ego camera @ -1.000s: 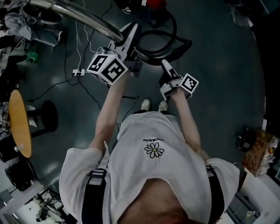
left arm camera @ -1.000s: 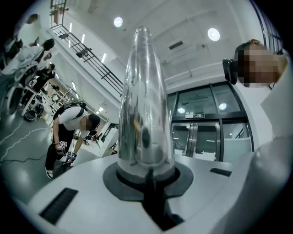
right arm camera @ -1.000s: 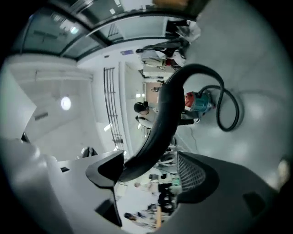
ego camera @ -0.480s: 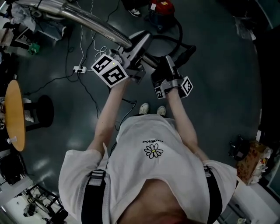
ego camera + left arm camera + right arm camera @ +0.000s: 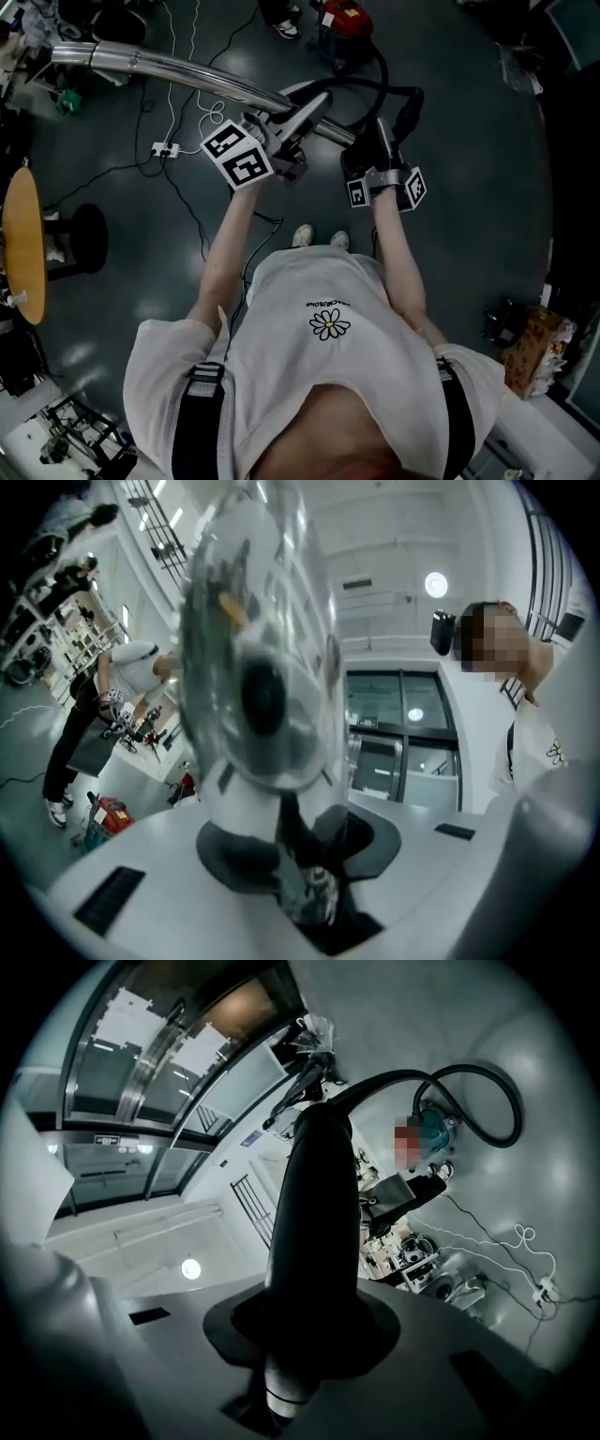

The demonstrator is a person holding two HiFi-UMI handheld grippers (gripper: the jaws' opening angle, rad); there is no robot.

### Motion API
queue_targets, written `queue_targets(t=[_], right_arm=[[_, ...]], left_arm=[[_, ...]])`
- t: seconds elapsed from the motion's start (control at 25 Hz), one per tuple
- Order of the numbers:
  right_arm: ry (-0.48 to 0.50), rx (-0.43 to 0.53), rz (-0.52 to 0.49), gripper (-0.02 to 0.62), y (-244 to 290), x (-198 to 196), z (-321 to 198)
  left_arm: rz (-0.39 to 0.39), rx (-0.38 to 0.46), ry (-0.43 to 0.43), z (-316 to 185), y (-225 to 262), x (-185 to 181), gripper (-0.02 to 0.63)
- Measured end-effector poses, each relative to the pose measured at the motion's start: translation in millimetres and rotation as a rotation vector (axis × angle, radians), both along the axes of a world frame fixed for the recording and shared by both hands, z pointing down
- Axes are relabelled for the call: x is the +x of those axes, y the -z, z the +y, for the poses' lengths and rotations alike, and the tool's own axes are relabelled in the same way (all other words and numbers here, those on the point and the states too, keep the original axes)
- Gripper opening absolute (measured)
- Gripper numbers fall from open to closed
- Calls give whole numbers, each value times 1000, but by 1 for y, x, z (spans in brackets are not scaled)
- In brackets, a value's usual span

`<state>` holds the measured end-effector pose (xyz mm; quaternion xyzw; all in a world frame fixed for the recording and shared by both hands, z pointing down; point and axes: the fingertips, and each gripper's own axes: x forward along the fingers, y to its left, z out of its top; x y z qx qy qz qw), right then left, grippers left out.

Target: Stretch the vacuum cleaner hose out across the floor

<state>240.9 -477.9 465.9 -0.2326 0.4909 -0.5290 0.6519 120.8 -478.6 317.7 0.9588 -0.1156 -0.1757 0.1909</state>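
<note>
In the head view my left gripper [image 5: 309, 105] is closed round the near end of a long chrome vacuum wand [image 5: 169, 67] that runs off to the upper left. Its jaws have just been opening a little, and the wand [image 5: 258, 639] still fills the gap between them. My right gripper [image 5: 380, 136] has just been closing, and it is now shut on the black handle [image 5: 314, 1232] of the hose. The black hose [image 5: 375, 70] loops back from that handle to the red vacuum cleaner [image 5: 342, 23] on the floor at the top.
A round wooden table [image 5: 21, 248] and a black stool [image 5: 89, 239] stand at the left. White cables and a power strip [image 5: 164, 148] lie on the dark floor under the wand. A printed box [image 5: 534, 342] sits at the right. Another person [image 5: 94, 714] stands far off.
My right gripper has risen from beside the hose and shut on its black handle. The left gripper shifted slightly, and the chrome wand now lies flatter across the top.
</note>
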Motion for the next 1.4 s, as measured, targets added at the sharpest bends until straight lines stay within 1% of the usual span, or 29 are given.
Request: queue_targets(t=[0.08,0.12,0.16,0.2,0.28,0.32,0.36,0.44,0.48,0.52,0.56,0.6,0.64,0.68,0.72,0.76,0.84,0.88,0.92,0.96,1.0,1.04,1.08,1.12,1.16,1.2,1.28,1.32,1.4], right_arm=[[-18,8,17,104,7,14,-1],[-28,18,33,102,12,21,-2],[-38,32,54,100,19,28,-4],[-48,48,81,97,28,34,-7],[-73,85,146,89,52,44,-14],[-91,106,182,86,65,51,-16],[-110,126,219,80,79,58,-20],[-127,142,320,73,104,70,-29],[-119,140,398,72,114,73,-34],[-104,139,500,72,124,74,-38],[-85,143,625,72,134,71,-40],[-61,157,771,72,144,64,-42],[-21,184,940,71,152,49,-42],[42,229,1135,72,157,24,-40],[134,294,1359,72,156,-10,-34],[258,380,1603,72,146,-48,-23],[577,589,2087,74,106,-113,12],[753,678,2307,75,80,-126,32],[914,726,2511,75,56,-124,47],[1032,728,2697,75,37,-109,55],[1092,701,2858,75,28,-88,55],[1103,669,2994,73,27,-66,51],[1083,649,3108,72,33,-48,45],[1046,648,3198,72,42,-34,40],[1004,656,3262,69,52,-26,36],[961,662,3304,69,62,-21,32],[879,646,3338,67,80,-15,27],[840,629,3335,67,88,-13,26],[774,606,3297,67,103,-12,27]], left_arm=[[-126,19,-64,10,-14,8,112],[-164,25,-82,14,-19,10,126],[-171,23,-81,16,-23,9,141],[-153,11,-64,15,-26,7,152],[-110,-40,-16,12,-34,4,174],[-120,-71,-14,13,-42,5,196],[-163,-97,-42,19,-55,7,214],[-321,-127,-167,43,-86,11,219],[-398,-128,-224,57,-100,9,219],[-444,-116,-247,69,-110,6,219],[-461,-91,-231,74,-113,1,219],[-460,-59,-188,73,-111,-6,219],[-451,-21,-129,66,-105,-14,219],[-440,28,-60,56,-96,-24,219],[-431,91,15,45,-84,-34,219],[-429,166,88,35,-72,-44,219],[-458,321,196,21,-48,-58,219],[-500,395,219,17,-40,-61,219],[-566,467,216,17,-37,-62,219],[-654,533,183,19,-42,-62,219],[-752,589,130,24,-53,-62,221],[-842,630,76,29,-69,-62,221],[-908,663,38,33,-83,-62,221],[-934,687,16,37,-92,-60,221],[-915,692,9,41,-93,-57,221],[-858,674,14,43,-89,-54,221],[-710,598,53,44,-72,-52,221],[-652,564,81,43,-64,-54,221],[-581,525,135,42,-52,-63,221]])
